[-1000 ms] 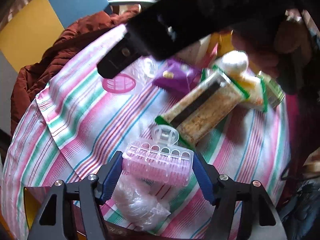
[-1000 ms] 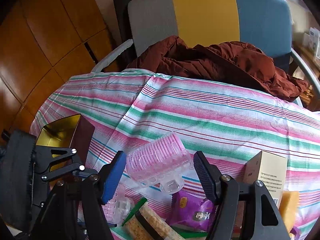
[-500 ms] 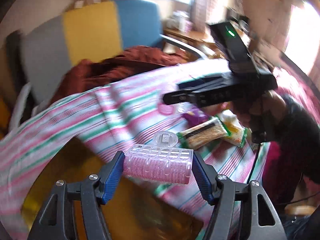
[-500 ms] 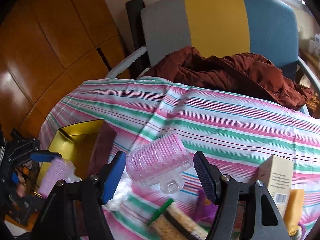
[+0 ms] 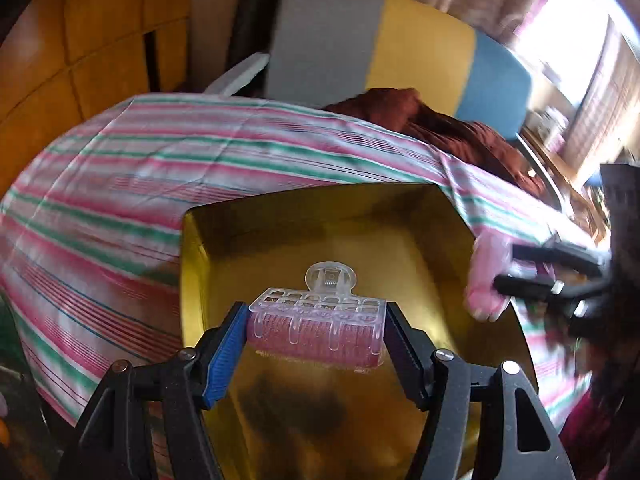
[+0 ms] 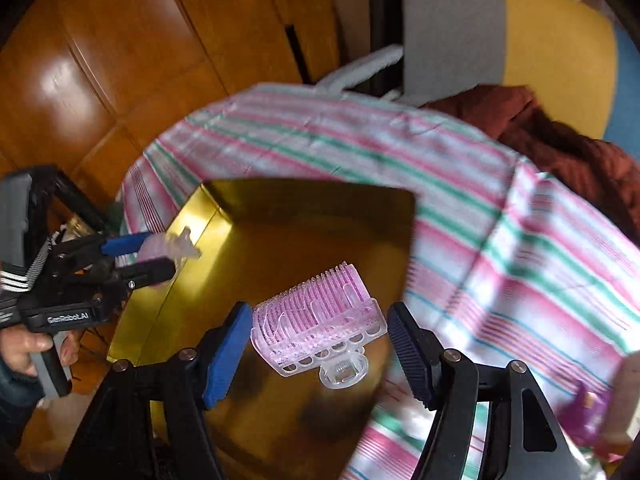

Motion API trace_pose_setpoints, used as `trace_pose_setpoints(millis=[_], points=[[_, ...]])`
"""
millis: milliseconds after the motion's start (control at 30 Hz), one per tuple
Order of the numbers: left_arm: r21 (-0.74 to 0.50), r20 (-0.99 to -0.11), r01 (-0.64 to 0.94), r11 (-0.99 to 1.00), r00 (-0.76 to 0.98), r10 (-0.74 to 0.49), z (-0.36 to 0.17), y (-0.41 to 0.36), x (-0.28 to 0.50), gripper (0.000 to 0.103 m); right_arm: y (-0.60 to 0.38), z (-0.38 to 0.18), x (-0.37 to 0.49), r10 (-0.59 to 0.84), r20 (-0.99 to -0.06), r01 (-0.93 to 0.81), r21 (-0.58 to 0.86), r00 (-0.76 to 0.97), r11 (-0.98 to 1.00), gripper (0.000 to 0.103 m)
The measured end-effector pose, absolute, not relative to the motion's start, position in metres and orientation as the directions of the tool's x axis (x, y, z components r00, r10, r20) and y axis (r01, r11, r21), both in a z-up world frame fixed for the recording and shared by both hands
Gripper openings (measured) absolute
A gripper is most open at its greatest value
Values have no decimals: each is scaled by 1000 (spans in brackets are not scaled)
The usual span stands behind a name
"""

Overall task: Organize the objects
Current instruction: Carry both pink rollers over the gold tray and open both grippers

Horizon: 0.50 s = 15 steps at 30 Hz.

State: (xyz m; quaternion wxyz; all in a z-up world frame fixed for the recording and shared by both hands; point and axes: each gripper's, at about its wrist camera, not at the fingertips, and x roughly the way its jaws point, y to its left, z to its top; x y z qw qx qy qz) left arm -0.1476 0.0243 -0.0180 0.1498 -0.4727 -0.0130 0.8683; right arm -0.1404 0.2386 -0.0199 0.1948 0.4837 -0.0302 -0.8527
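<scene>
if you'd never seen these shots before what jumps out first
A pink hair roller clamped in the left tongs hangs over an open gold-lined box. The right tongs hold a second pink roller above the same box. Around it spreads a pink, green and white striped tablecloth, with a grey, yellow and blue chair behind.

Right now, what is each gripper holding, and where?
Left gripper: pink hair roller, clamped by its ends. Right gripper: another pink roller, also end to end.
</scene>
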Motion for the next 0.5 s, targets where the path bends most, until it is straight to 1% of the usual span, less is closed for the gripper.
trace_pose_setpoints(millis=[100, 167, 200, 233, 267, 367, 500], points=[[-132, -816, -214, -968, -530, 229, -22, 18, -156, 68, 213, -32, -163, -341, -830, 255, 248, -442, -935, 71], [-159, -809, -205, -966, -533, 246, -21, 15, -159, 70, 205, -32, -174, -361, -814, 221, 289, -455, -931, 72], [-162, -800, -199, -967, -547, 247, -20, 12, -158, 73, 203, -30, -176, -359, -808, 201, 299, -467, -933, 74], [-156, -793, -194, -969, -560, 240, -18, 11, -158, 79, 202, -28, -177, -354, -803, 186, 301, -479, -935, 83], [-150, -787, -186, -971, -572, 231, -16, 8, -157, 80, 201, -25, -178, -351, -799, 176, 304, -487, -936, 86], [-168, -774, -181, -969, -584, 243, -10, -3, -149, 80, 201, -19, -169, -332, -800, 173, 283, -500, -943, 86], [-106, -758, -172, -979, -624, 192, -2, -6, -128, 79, 202, -15, -149, -286, -808, 164, 235, -515, -958, 89]])
